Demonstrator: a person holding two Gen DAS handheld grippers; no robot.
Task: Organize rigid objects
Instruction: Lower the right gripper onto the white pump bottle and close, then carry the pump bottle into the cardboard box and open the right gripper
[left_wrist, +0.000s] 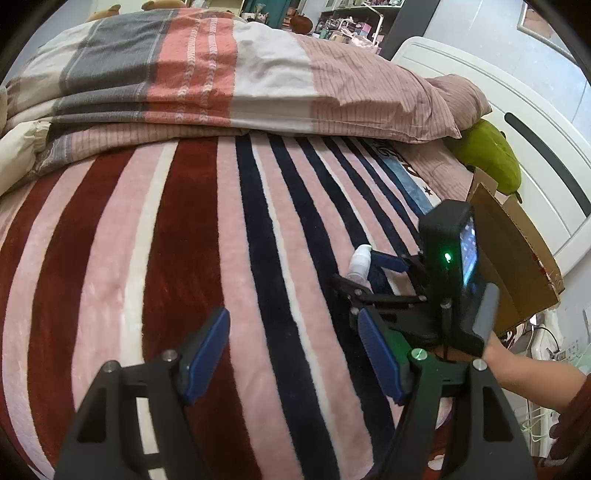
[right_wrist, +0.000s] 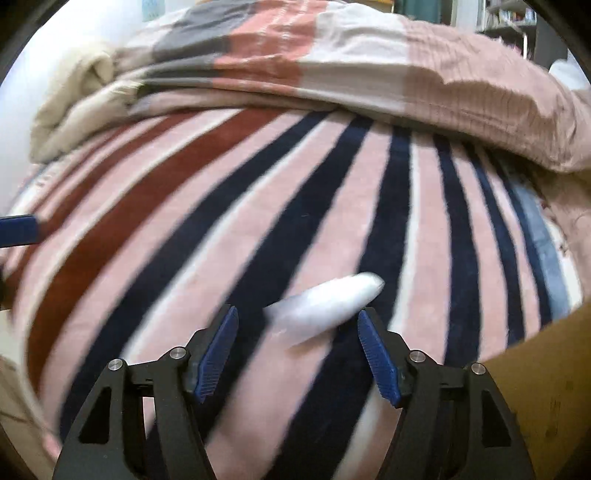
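Observation:
A small white bottle (right_wrist: 325, 308) lies on its side on the striped blanket (right_wrist: 258, 206), just ahead of and between the fingers of my right gripper (right_wrist: 297, 350), which is open around it without touching. In the left wrist view the same bottle (left_wrist: 360, 262) shows beside the right gripper's blue fingers (left_wrist: 388, 262). My left gripper (left_wrist: 295, 354) is open and empty, low over the blanket (left_wrist: 166, 240), just left of the right gripper's body (left_wrist: 448, 269).
A folded quilt (left_wrist: 207, 74) and pink pillow (left_wrist: 376, 92) lie at the far side of the bed. A cardboard box (left_wrist: 513, 258) stands at the right bed edge, also in the right wrist view (right_wrist: 546, 387). A green plush toy (left_wrist: 491, 155) sits behind the box.

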